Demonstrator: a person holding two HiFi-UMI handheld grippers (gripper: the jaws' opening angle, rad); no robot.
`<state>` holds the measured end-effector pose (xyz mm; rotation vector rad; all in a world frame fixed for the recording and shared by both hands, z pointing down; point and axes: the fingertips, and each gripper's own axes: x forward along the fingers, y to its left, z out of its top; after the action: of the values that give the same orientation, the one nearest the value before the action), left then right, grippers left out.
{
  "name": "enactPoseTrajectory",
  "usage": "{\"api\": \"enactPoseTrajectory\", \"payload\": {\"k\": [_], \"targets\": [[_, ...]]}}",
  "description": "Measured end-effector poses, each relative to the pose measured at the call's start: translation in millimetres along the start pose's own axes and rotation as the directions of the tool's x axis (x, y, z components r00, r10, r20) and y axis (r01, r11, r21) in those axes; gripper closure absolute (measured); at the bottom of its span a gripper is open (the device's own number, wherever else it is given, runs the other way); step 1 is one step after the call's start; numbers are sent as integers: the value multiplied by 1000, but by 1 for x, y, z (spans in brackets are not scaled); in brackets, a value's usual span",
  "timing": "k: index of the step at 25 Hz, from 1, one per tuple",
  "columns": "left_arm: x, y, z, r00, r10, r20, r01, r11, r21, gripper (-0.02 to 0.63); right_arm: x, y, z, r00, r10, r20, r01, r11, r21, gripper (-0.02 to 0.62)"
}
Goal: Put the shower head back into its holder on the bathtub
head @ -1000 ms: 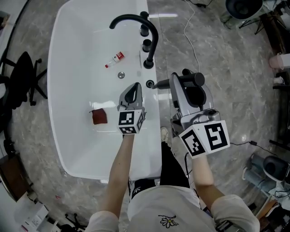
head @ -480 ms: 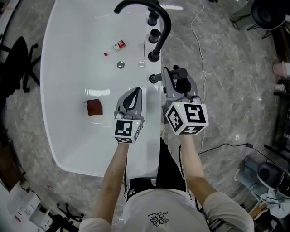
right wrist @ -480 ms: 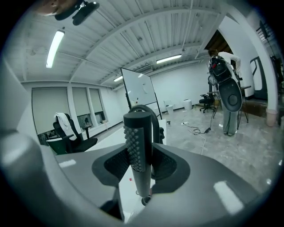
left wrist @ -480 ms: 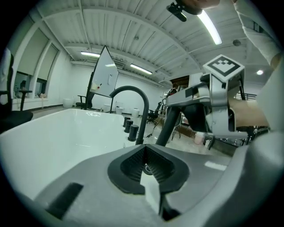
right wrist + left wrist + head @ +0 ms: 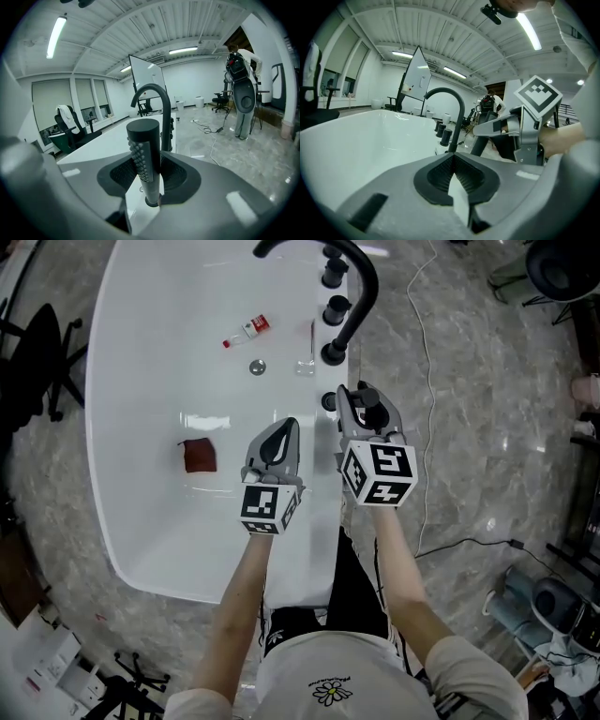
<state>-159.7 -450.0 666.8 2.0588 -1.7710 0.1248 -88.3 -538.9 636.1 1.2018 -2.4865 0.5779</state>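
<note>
The black shower head (image 5: 145,154) stands upright between the pads of my right gripper (image 5: 146,173), which is shut on its handle. Its nubbed spray face turns left. The lower end meets the round holder socket (image 5: 151,203) in the white bathtub's rim (image 5: 122,334). From the head view, my right gripper (image 5: 361,404) hangs over the tub's right rim beside the holder (image 5: 328,400). My left gripper (image 5: 286,425) is shut and empty above the tub's inside, just left of that rim; its pads (image 5: 452,157) touch.
A black arched faucet (image 5: 361,287) with two black knobs (image 5: 338,308) stands on the rim just beyond the holder. Inside the tub lie a small bottle (image 5: 246,332), the drain (image 5: 257,367) and a dark red cloth (image 5: 198,456). A cable (image 5: 427,381) trails on the marble floor at right.
My right gripper has come down and in toward the tub rim with the shower head, ending at the holder. The left gripper sank slightly and stayed shut.
</note>
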Motion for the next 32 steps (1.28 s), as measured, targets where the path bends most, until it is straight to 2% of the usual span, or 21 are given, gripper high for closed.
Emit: {"api": "enactPoseTrajectory", "payload": {"k": [3, 6, 8, 12, 14, 16, 17, 18, 19, 21, 23, 25, 26, 28, 32], "targets": [[-2, 1, -1, 1000, -1, 1, 1, 1000, -8, 607, 3, 6, -5, 1000, 4, -18, -5, 1000, -31, 457], [-7, 1, 5, 1000, -5, 14, 5, 1000, -11, 607, 3, 16, -3, 998, 60, -15, -59, 998, 6, 449], [-11, 1, 15, 999, -4, 40, 5, 1000, -19, 607, -3, 23, 11, 996, 91, 17, -91, 995, 32, 393], [-30, -9, 58, 990, -7, 142, 12, 999, -34, 607, -35, 34, 55, 992, 95, 82, -94, 995, -12, 392], [-50, -21, 89, 975, -40, 217, 55, 996, -65, 607, -65, 42, 81, 989, 86, 124, -83, 996, -28, 407], [-79, -39, 124, 950, -80, 300, 110, 990, -84, 607, -105, 49, 109, 982, 46, 185, -43, 999, -23, 502], [-96, -47, 141, 938, -91, 335, 120, 991, -66, 607, -126, 54, 122, 976, 23, 218, -20, 1000, -14, 563], [-113, -56, 158, 927, -93, 362, 110, 994, -26, 609, -147, 59, 135, 968, 7, 249, -8, 1000, 1, 592], [-129, -63, 173, 918, -92, 385, 88, 996, 26, 608, -168, 67, 146, 960, 5, 280, -14, 999, 28, 592], [-162, -75, 201, 897, -101, 431, 63, 993, 103, 609, -206, 85, 165, 938, 39, 343, -87, 988, 126, 592], [-193, -83, 225, 869, -121, 480, 74, 990, 117, 608, -237, 106, 180, 914, 103, 392, -202, 955, 219, 591], [-224, -88, 243, 848, -132, 514, 89, 990, 108, 608, -261, 128, 187, 901, 163, 403, -277, 929, 244, 548], [-240, -90, 249, 843, -137, 520, 99, 990, 101, 607, -272, 140, 185, 900, 184, 395, -297, 922, 247, 548], [-272, -94, 260, 839, -143, 525, 108, 989, 97, 607, -292, 164, 179, 904, 202, 377, -312, 914, 259, 586], [-323, -99, 271, 841, -119, 528, 43, 987, 154, 607, -315, 192, 167, 924, 144, 355, -235, 945, 227, 588]]}}
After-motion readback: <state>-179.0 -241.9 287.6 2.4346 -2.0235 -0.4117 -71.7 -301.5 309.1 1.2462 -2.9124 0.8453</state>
